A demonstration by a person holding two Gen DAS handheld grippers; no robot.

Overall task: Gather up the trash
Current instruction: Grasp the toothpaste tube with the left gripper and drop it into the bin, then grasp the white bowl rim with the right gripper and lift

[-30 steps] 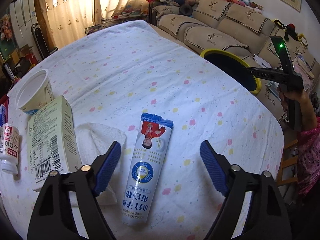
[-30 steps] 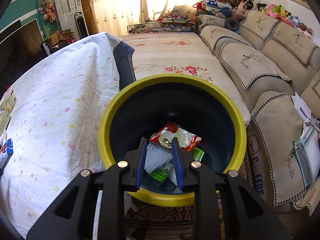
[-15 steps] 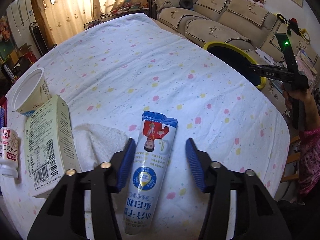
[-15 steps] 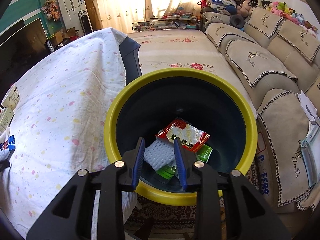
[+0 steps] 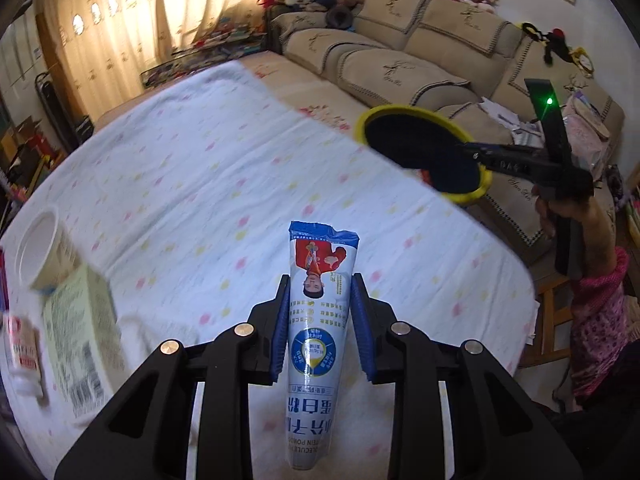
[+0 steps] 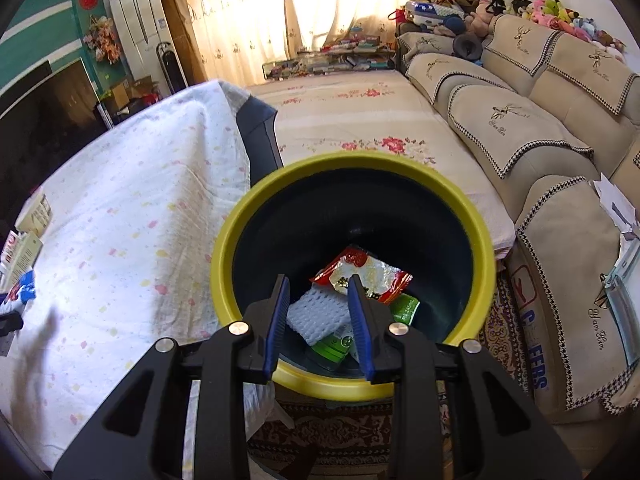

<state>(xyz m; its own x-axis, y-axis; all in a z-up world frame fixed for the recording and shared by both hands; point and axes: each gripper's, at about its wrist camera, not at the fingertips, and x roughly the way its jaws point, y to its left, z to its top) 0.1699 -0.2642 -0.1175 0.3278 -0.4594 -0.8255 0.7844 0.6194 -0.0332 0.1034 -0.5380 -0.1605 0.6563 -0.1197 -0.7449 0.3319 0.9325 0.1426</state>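
My left gripper [image 5: 318, 292] is shut on a long white and blue powder packet [image 5: 316, 320] and holds it lifted above the spotted tablecloth [image 5: 200, 168]. The yellow-rimmed dark trash bin [image 5: 420, 148] stands off the table's right edge. My right gripper [image 6: 318, 292] hovers over the bin [image 6: 356, 168] with its jaws a narrow gap apart and nothing between them. Inside the bin lie a red and white wrapper [image 6: 360, 268], a white foam net [image 6: 316, 316] and a green packet [image 6: 336, 344].
On the table's left side lie a pale green carton [image 5: 80, 328], a white paper cup [image 5: 44, 248] and a small white bottle [image 5: 22, 348]. A beige sofa [image 6: 540, 128] runs behind the bin. The other hand-held gripper and arm [image 5: 560, 184] show at right.
My left gripper closed on the packet and lifted it off the cloth, tilting toward the bin. My right gripper stayed over the bin, shifting slightly.
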